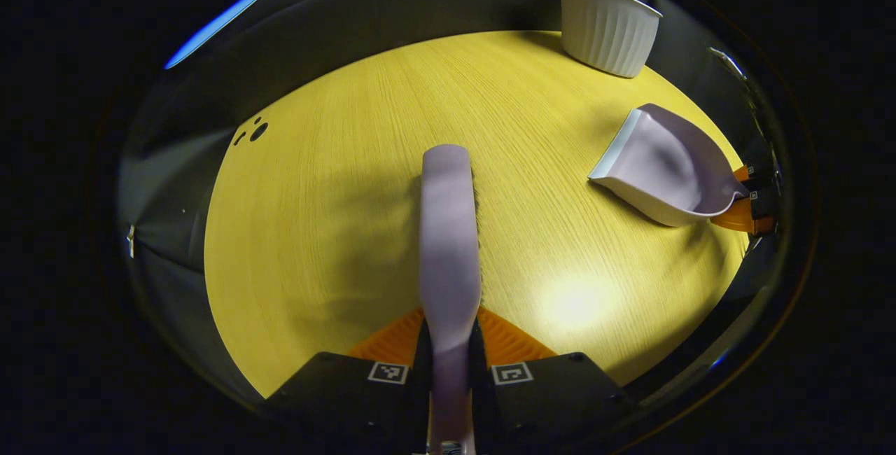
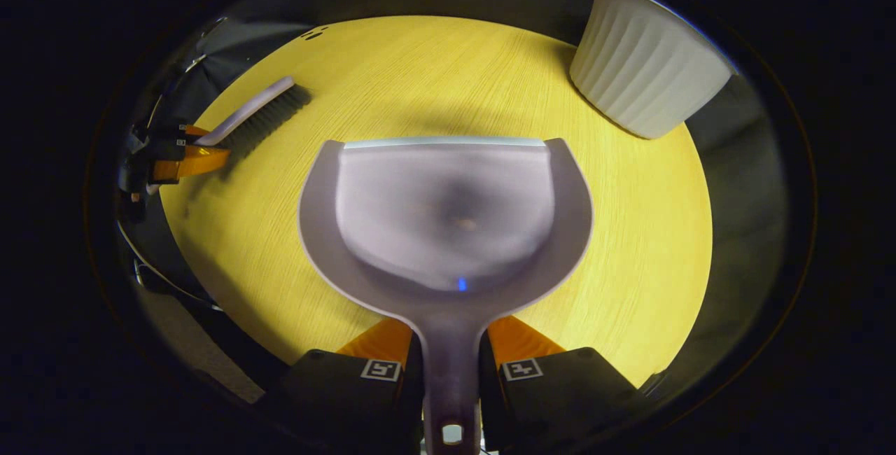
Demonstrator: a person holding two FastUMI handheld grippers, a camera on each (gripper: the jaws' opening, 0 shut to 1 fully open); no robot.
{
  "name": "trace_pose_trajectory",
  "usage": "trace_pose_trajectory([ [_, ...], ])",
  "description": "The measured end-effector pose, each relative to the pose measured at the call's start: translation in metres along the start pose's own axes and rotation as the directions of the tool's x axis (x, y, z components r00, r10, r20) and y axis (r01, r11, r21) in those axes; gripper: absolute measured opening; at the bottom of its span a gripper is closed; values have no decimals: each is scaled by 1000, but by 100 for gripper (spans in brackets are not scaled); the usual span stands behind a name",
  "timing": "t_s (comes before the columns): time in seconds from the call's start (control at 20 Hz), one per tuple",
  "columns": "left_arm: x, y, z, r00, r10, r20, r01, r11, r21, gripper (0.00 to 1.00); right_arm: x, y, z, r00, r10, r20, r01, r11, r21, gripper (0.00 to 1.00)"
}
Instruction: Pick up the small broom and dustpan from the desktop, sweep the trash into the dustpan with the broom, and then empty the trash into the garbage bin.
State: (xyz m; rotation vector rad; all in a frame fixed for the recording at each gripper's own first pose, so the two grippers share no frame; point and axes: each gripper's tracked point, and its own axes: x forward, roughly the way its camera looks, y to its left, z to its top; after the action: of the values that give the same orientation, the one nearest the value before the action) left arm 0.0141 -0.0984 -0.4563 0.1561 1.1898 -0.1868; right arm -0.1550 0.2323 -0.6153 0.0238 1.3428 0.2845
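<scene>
In the left gripper view we see the left gripper (image 1: 449, 343) with its jaws clenched on the handle of the one small broom (image 1: 449, 231), which runs straight ahead over the yellow wood-grain counter (image 1: 336, 217); its bristles are mostly hidden behind the lilac back, with a thin dark fringe along the right edge, and its handle end is cut off at the bottom. To the right the one dustpan (image 1: 661, 164) sits low over the counter with its open mouth facing left, its handle hidden where the right gripper (image 1: 745, 196) grasps it at the view's edge; we make out little more of that gripper than orange fingers and black blocks. At the far edge stands one white ribbed garbage bin (image 1: 607, 24), its inside hidden from us. We count three small dark holes (image 1: 253, 130) near the counter's left rim. In the right gripper view the jaws of the right gripper (image 2: 448, 346) grasp the dustpan (image 2: 448, 210) by its handle, the pan lying broad ahead; one tiny speck at its middle is too blurred to name. At the far left the left gripper (image 2: 185, 157) holds the broom (image 2: 255, 115), bristles on the counter (image 2: 630, 231). The bin (image 2: 647, 70) stands upper right, its rim partly cut off.
</scene>
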Motion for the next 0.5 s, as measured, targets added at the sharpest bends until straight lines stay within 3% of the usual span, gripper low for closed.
trace_pose_trajectory([
  [0.05,-2,2,0,1000,9,4,-9,1000,5,30,-1,2,-2,1000,-1,3,1,1000,0,34],
  [0.15,-4,5,2,1000,22,10,-23,1000,18,31,-4,3,-2,1000,4,10,-4,1000,9,40],
  [0.2,-5,7,3,999,29,15,-30,999,27,24,-7,4,0,1000,9,14,-10,1000,13,40],
  [0.25,-8,9,4,999,41,20,-41,999,33,30,-9,3,0,1000,10,18,-10,1000,17,40],
  [0.3,-11,10,4,998,49,28,-50,998,38,25,-14,3,2,1000,12,27,-13,1000,20,41],
  [0.35,-14,10,6,998,53,35,-54,998,38,33,-20,3,1,999,12,33,-12,1000,21,41],
  [0.5,-32,10,11,996,65,66,-67,997,32,33,-45,3,4,998,15,57,-16,1000,16,43],
])
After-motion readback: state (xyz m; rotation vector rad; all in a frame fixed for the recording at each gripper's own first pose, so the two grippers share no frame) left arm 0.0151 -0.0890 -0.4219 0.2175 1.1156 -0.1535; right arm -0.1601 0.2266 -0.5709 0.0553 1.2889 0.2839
